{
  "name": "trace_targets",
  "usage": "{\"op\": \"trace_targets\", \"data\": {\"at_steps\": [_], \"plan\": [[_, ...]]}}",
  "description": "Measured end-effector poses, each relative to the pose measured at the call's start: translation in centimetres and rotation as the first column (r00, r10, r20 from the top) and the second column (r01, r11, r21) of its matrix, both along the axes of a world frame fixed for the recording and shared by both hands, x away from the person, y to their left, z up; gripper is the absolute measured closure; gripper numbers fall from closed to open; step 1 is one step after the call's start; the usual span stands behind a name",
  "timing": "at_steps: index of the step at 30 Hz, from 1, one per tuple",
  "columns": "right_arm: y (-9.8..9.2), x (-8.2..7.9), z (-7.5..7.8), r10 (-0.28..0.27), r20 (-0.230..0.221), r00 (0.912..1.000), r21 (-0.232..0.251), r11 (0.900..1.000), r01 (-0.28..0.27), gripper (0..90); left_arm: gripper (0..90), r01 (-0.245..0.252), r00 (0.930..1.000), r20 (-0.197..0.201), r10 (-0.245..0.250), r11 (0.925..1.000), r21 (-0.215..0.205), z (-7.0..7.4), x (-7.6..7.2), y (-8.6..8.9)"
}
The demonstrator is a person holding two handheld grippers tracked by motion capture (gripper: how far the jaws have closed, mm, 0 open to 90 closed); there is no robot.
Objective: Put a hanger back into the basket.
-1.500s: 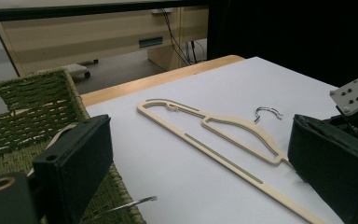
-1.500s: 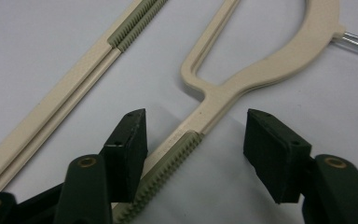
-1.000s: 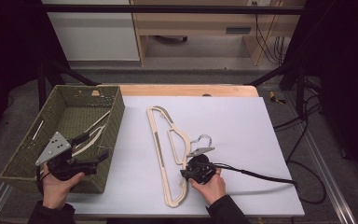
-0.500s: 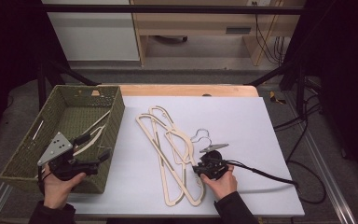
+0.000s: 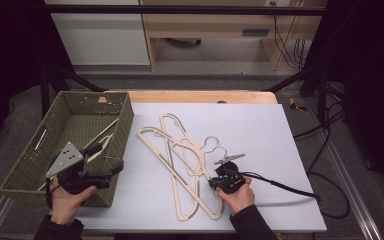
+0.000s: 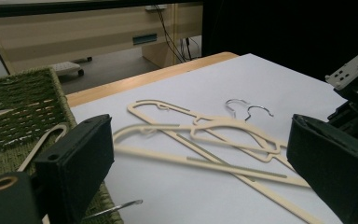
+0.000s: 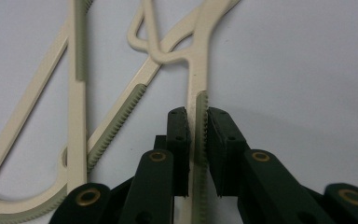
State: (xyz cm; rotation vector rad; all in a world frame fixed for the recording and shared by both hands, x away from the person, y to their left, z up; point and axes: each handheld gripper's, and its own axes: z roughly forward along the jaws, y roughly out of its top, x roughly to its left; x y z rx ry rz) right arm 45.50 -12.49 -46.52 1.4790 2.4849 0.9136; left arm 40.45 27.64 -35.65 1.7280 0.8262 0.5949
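Leftmost, the green woven basket sits at the tabletop edge with a hanger already inside, probably the place where hangers get collected. Over its near corner the left hand-held gripper waits with jaws spread wide and empty. Further right, two cream hangers lie crossed on the tabletop. The right hand-held gripper has just been closing, and its pads now pinch one hanger's ribbed arm, seemingly to lift it.

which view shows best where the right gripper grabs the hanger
The right gripper view: the right gripper pinches the hanger on its ribbed shoulder arm. The high view shows the grip small beside the hand; the left gripper view shows the hangers, the grip hidden.
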Motion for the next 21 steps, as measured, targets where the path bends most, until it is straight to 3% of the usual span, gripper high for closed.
{"op": "trace_targets", "data": {"at_steps": [4, 5, 7, 10, 20, 21], "plan": [[0.0, -0.1, 0.2, -0.006, 0.002, 1.0000, 0.017, 1.000, 0.006, 80.1, 7.6, 0.016, 0.9999, -0.001, -0.015, 0.9999, 0.003, 0.2, -0.2, -0.8], [-0.2, 0.0, 0.1, 0.021, 0.024, 0.9995, 0.011, 1.000, -0.021, 80.1, 7.7, 0.018, 0.9998, -0.003, -0.018, 0.9998, 0.003, 0.3, -0.2, -1.1], [-0.2, -0.1, 0.4, 0.011, 0.030, 0.9995, 0.014, 1.000, -0.012, 80.1, 8.0, 0.023, 0.9996, -0.014, -0.023, 0.9997, 0.009, 0.3, -0.2, -1.8], [-0.6, -0.3, 0.8, 0.040, 0.075, 0.9964, 0.011, 0.999, -0.041, 80.2, 8.1, 0.040, 0.9987, -0.033, -0.039, 0.9990, 0.020, 0.3, 0.0, -2.9], [-1.1, -0.7, 1.6, 0.073, 0.115, 0.9906, 0.007, 0.997, -0.074, 80.2, 8.9, 0.110, 0.9896, -0.100, -0.103, 0.9911, 0.074, 0.0, 2.8, -8.6], [-1.0, -0.8, 1.8, 0.056, 0.116, 0.9916, 0.017, 0.998, -0.058, 80.2, 8.9, 0.119, 0.9877, -0.112, -0.109, 0.9897, 0.081, -0.2, 3.1, -9.2]]}}
